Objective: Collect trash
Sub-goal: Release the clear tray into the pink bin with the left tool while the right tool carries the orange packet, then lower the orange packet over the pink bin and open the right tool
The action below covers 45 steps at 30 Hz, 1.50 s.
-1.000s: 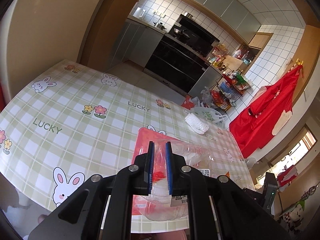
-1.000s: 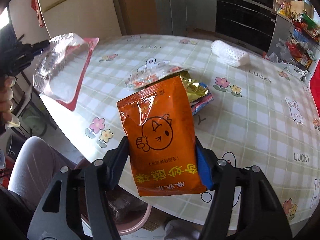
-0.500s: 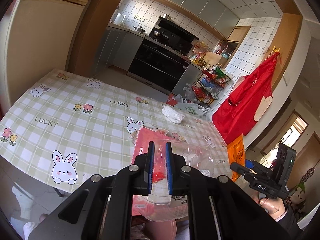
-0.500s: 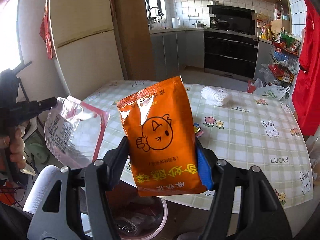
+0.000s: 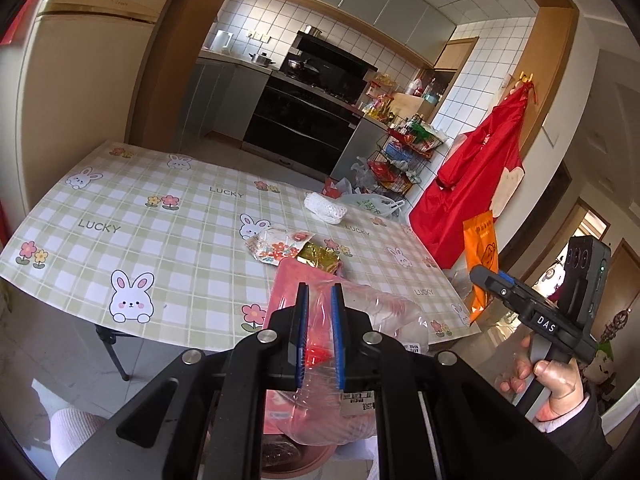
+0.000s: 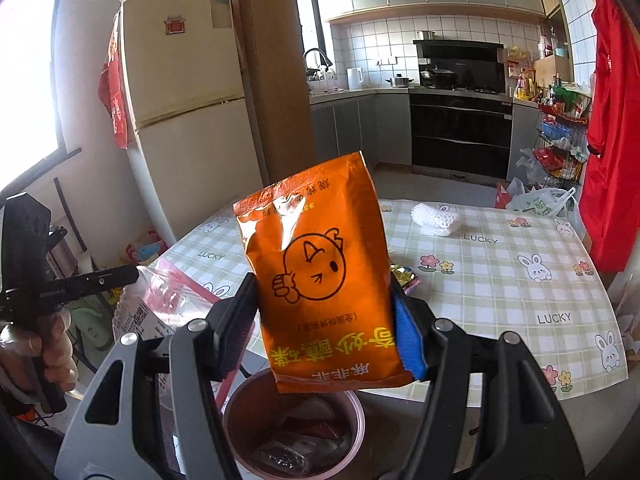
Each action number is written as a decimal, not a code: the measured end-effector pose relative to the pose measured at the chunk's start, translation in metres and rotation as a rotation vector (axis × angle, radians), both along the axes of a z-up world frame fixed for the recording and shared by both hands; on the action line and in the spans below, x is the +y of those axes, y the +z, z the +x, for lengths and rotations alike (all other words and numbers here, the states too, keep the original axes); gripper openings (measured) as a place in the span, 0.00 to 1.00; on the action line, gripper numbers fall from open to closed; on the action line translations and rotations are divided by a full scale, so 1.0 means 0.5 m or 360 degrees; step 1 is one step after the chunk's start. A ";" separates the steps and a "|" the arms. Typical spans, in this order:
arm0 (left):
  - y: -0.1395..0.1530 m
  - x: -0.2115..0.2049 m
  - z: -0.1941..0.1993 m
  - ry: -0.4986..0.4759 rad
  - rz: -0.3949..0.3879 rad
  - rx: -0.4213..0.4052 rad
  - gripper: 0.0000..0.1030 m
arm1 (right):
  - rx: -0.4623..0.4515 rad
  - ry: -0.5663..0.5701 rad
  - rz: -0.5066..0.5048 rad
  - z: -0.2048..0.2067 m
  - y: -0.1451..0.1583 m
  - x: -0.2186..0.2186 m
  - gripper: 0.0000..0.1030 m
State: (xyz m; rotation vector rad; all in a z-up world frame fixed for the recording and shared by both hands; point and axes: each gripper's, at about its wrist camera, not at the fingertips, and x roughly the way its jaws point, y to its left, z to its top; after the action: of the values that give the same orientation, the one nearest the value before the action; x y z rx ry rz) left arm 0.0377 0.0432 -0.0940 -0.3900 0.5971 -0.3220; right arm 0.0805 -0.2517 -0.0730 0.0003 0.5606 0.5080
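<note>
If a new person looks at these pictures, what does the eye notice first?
First, the orange snack bag, held upright in the right gripper above the pink bin on the floor. Next, the clear and pink plastic package pinched in the left gripper, before the rabbit-print tablecloth with wrappers lying on it.

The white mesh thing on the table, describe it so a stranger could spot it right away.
Find the checked table and go to its far edge, nearest the black oven. The white mesh bundle lies there alone, apart from the shiny wrappers mid-table; it alone is plain white and netted.
</note>
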 end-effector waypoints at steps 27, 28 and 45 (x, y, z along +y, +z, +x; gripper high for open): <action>-0.036 -0.055 0.059 0.0041 0.0312 0.0031 0.94 | 0.0129 -0.0009 0.0043 0.042 -0.056 -0.006 0.62; -0.026 -0.051 0.054 0.0074 0.0367 0.0004 0.94 | 0.0124 -0.0003 0.0039 0.039 -0.052 -0.003 0.62; 0.061 0.093 -0.006 0.0562 0.0355 -0.0120 0.94 | 0.0063 0.0174 -0.0040 -0.016 0.006 0.080 0.64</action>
State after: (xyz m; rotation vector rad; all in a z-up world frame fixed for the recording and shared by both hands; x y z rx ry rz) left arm 0.0347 0.0897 -0.0637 -0.2606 0.4737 0.0684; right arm 0.0723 -0.2117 -0.0698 -0.0444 0.6081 0.6085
